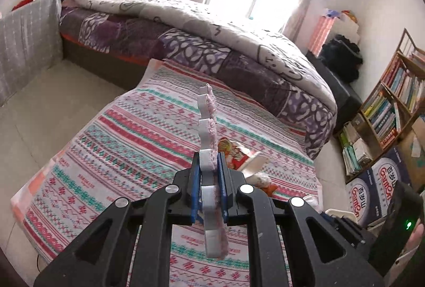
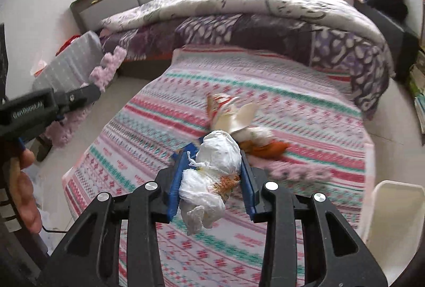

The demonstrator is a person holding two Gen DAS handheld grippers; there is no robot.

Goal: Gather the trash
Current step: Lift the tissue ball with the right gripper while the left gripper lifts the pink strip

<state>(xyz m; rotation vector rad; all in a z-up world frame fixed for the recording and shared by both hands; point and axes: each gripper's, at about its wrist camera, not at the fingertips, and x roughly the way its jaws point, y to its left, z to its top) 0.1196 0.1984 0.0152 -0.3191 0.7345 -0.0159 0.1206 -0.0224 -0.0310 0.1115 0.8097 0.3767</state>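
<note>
left gripper point(image 1: 209, 175) is clamped tight on a pink foam strip point(image 1: 208, 125) standing up past its tips, right gripper point(image 2: 212, 175) is squeezing a tied white bag point(image 2: 212, 167), both lifted off the striped cloth point(image 2: 305, 111), probably headed for the white bin point(image 2: 393, 220) to its right; more wrappers point(image 2: 231, 114) lie just ahead

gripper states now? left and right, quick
Left gripper: shut on a pink and white foam strip.
Right gripper: shut on a knotted white plastic bag.
</note>
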